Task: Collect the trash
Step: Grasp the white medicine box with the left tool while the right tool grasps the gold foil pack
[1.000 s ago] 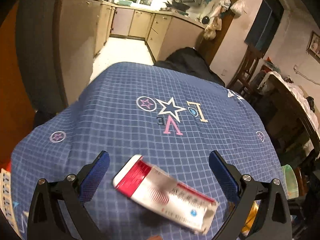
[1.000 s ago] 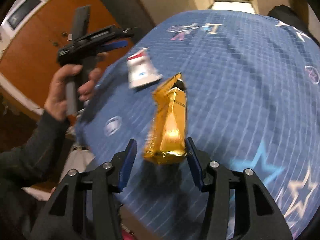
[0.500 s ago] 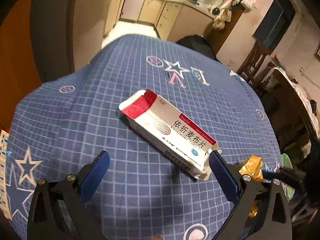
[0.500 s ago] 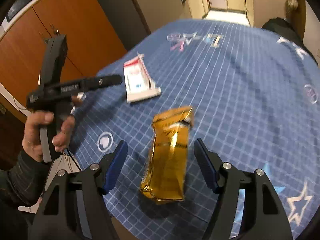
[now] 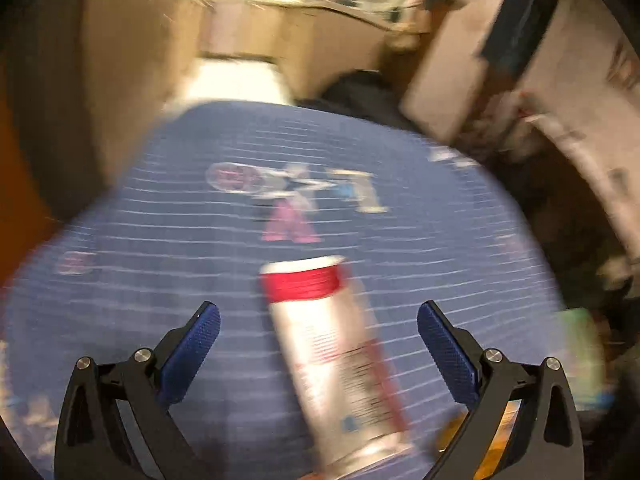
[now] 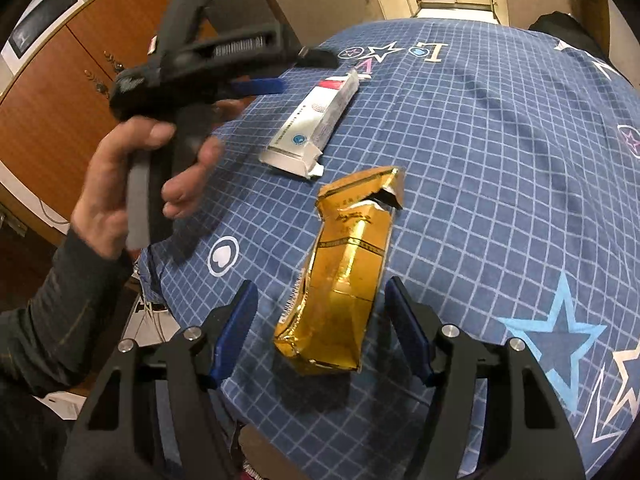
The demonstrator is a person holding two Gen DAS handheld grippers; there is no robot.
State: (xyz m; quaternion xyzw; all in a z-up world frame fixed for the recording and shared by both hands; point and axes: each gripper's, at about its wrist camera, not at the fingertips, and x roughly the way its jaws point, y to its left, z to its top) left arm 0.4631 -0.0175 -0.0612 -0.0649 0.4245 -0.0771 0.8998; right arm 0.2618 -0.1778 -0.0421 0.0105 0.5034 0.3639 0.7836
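Observation:
A white and red medicine box (image 6: 316,120) lies on the blue checked tablecloth (image 6: 500,160). Just in front of it lies a torn gold foil pouch (image 6: 344,280). My right gripper (image 6: 320,292) is open, its blue pads standing either side of the pouch's near end without pressing on it. A hand (image 6: 120,184) holds my left gripper (image 6: 288,72) above the cloth's left edge, beside the box. In the blurred left wrist view, the box (image 5: 332,352) lies lengthways between the wide-open fingers of the left gripper (image 5: 318,316), clear of both pads.
Wooden cabinets (image 6: 60,100) and a microwave (image 6: 44,20) stand left of the table. The cloth's edge drops off at the near left. A dark chair back (image 6: 560,28) stands at the far side. Kitchen units (image 5: 280,40) show blurred beyond the table.
The right jaws have widened around the gold pouch, which now lies flat on the cloth. The left gripper has swung so that the box lies lengthways between its fingers; its view is blurred.

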